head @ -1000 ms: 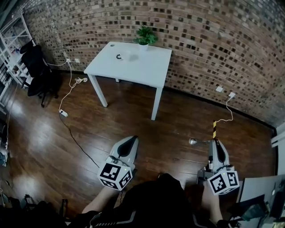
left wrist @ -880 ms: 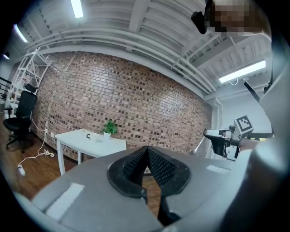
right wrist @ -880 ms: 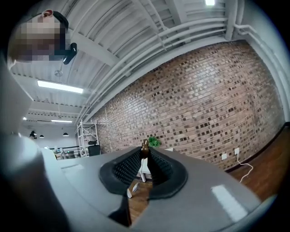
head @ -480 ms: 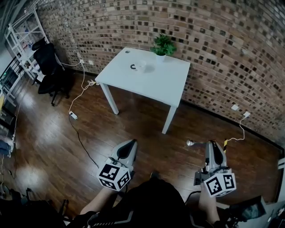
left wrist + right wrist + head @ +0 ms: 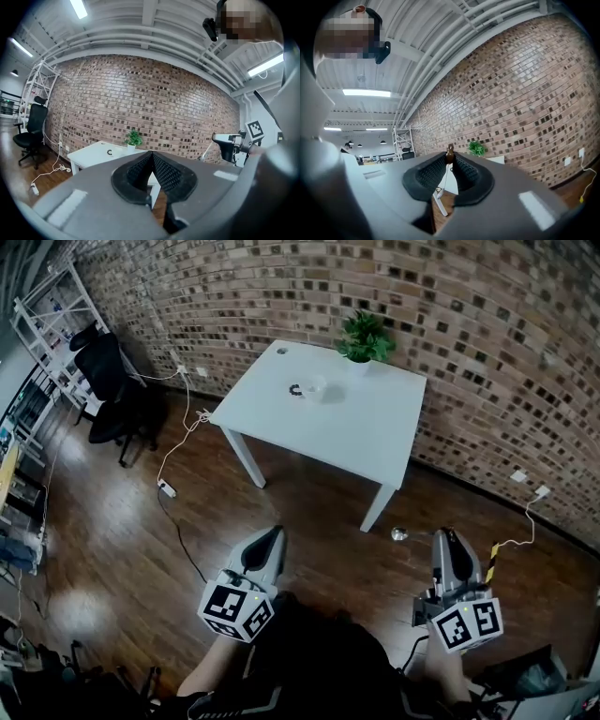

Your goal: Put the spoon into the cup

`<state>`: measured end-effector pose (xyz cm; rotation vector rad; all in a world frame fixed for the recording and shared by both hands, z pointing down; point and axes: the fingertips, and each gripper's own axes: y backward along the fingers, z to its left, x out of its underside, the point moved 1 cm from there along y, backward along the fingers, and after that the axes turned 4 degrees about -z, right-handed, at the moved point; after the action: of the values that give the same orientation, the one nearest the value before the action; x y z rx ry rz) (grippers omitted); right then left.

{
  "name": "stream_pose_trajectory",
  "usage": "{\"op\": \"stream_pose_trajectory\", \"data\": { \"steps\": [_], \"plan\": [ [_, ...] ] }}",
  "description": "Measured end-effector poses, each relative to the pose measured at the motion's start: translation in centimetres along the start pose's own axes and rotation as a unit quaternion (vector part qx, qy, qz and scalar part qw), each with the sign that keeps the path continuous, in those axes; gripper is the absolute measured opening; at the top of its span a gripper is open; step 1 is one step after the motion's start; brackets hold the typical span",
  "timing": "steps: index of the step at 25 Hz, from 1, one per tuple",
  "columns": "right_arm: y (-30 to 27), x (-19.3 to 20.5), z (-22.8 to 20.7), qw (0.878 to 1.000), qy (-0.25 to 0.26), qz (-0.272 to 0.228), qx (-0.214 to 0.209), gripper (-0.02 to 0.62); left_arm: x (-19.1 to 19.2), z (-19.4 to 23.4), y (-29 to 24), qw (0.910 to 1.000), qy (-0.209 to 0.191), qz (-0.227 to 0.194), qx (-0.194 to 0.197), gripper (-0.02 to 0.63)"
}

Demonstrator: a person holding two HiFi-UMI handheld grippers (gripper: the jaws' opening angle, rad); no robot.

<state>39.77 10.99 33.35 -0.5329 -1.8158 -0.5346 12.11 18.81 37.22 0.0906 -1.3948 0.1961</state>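
No readable text, label, brand or number anywhere.

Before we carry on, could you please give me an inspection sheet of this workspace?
Surface: white table, by brick wall.
Job's things: spoon in right tool; cup on table.
Clutter: plant and small black item on table.
Tools: left tool shut, empty; right tool shut on spoon.
Cables: white cable on floor left of table; second cable by wall at right.
Surroundings: chair, shelf, wood floor.
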Motion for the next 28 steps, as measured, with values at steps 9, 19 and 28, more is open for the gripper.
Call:
{"op": "stream_pose_trajectory", "data": {
  "steps": [9,19,28],
  "plan": [
    [-9.3,3.5,4.5,0.998,-0.019,-0.01,0.055,0.048,-2.5,11.8,-3.4,0.999,-0.012,0.0,0.042,-0.006],
    [-16.6,4.9,8.8,0.996,-0.014,-0.009,0.088,0.048,-2.7,20.2,-6.2,0.997,0.011,0.014,0.075,-0.006],
    [-22.5,5.7,7.2,0.996,-0.017,0.0,0.087,0.048,-3.0,23.3,-11.2,0.9969,0.017,0.024,0.073,-0.006]
  ]
}}
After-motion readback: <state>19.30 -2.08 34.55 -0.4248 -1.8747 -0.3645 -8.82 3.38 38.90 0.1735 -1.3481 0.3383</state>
